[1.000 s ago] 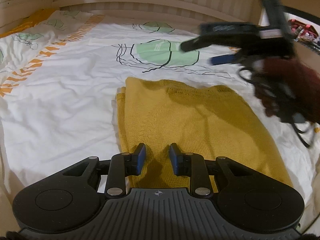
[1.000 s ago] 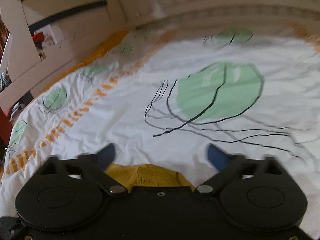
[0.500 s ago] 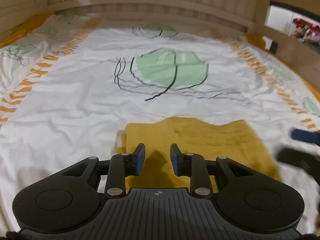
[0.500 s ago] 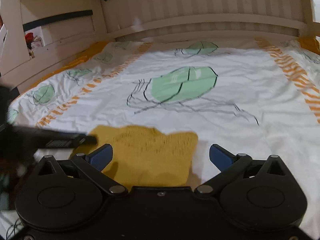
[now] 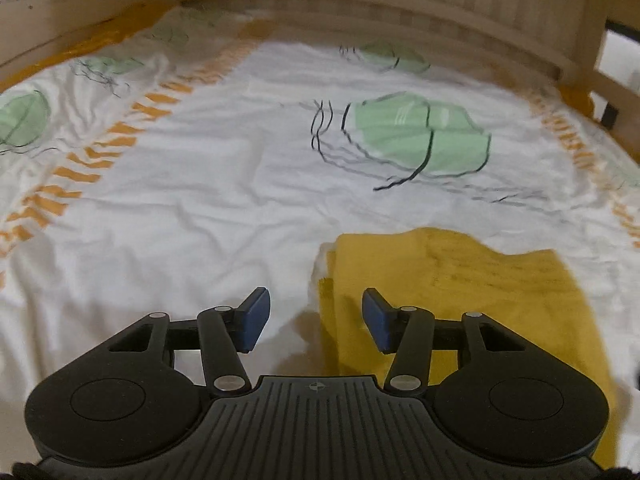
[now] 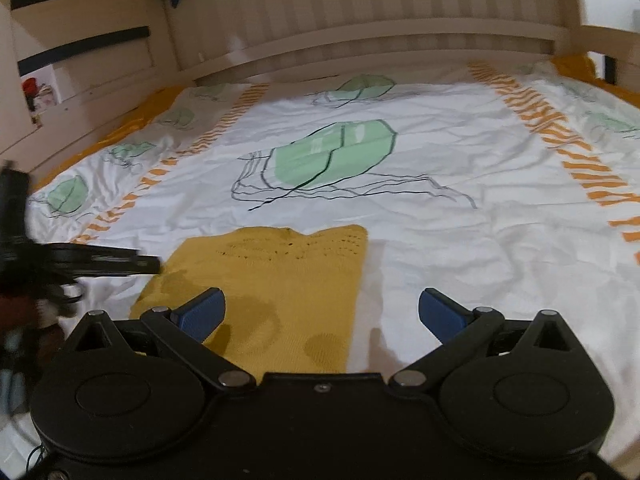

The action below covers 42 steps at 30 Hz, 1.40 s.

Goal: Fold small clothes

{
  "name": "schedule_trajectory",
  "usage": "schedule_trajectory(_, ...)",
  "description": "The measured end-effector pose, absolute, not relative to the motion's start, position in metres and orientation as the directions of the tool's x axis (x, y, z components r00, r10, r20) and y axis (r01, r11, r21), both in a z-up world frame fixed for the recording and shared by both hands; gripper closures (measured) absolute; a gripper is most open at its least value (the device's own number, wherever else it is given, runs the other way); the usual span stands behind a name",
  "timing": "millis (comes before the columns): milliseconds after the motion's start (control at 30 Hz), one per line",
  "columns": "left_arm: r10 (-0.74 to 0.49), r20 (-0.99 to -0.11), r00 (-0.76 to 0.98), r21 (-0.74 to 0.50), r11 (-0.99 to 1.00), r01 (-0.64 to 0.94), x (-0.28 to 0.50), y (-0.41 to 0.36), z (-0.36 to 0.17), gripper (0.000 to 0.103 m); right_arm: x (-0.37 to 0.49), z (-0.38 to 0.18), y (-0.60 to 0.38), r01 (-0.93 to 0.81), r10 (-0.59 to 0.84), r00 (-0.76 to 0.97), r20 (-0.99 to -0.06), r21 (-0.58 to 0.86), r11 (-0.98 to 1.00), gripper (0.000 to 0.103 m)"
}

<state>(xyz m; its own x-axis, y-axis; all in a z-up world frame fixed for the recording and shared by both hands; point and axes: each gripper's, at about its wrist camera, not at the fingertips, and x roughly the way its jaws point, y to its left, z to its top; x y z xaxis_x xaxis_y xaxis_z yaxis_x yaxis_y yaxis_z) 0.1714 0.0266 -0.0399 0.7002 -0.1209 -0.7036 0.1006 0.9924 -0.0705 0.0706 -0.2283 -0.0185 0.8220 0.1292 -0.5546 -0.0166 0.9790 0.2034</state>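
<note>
bed point(image 6: 460, 240), sweater point(image 6: 280, 280) beneath tongs point(image 6: 320, 312)

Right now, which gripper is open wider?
The right gripper: its blue fingers stand far apart, while the left gripper's gap is narrower.

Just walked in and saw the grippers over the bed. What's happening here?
A person with a handheld gripper in each hand is folding a yellow knit garment on the printed bedsheet. The garment lies flat in a folded rectangle. The left gripper and right gripper both hover open above it, holding nothing.
</note>
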Motion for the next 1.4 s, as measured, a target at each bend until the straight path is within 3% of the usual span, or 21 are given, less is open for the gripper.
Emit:
schedule_trajectory(200,-0.048,-0.646,0.762,0.004,0.998,0.067,0.121,0.017,-0.005,0.052,0.049,-0.008,-0.225,0.004,0.133,0.827,-0.546,0.242,0.970,0.000)
schedule_trajectory(433,0.025,-0.662,0.749,0.091,0.995,0.047,0.072,0.002,0.012,0.052,0.022,0.004,-0.212,-0.002,0.128,0.822,-0.555,0.221,0.975,0.000)
schedule_trajectory(833,-0.100,-0.749,0.655,-0.048,0.994,0.097,0.038,0.010,-0.007,0.051,-0.012,0.007,-0.200,0.029,0.106,0.794,-0.599,0.212,0.977,0.000)
schedule_trajectory(1100,-0.085,-0.735,0.673,-0.032,0.995,0.091,0.024,0.008,-0.004,0.026,-0.019,0.002,-0.201,0.053,0.104,0.774,-0.624,0.227,0.973,0.000)
schedule_trajectory(1233,-0.115,-0.728,0.676,-0.049,0.992,0.116,0.023,0.007,-0.003,0.023,-0.020,0.000,-0.201,0.063,0.110,0.765,-0.634,0.245,0.968,0.000)
schedule_trajectory(1300,-0.137,-0.729,0.671,-0.068,0.989,0.129,0.024,0.007,-0.003,0.016,-0.020,-0.001,-0.201,0.064,0.115,0.761,-0.639,0.251,0.966,0.000)
schedule_trajectory(1400,-0.156,-0.740,0.654,-0.088,0.987,0.136,0.024,0.005,-0.006,0.016,-0.021,-0.003,-0.200,0.069,0.112,0.754,-0.648,0.248,0.966,0.000)
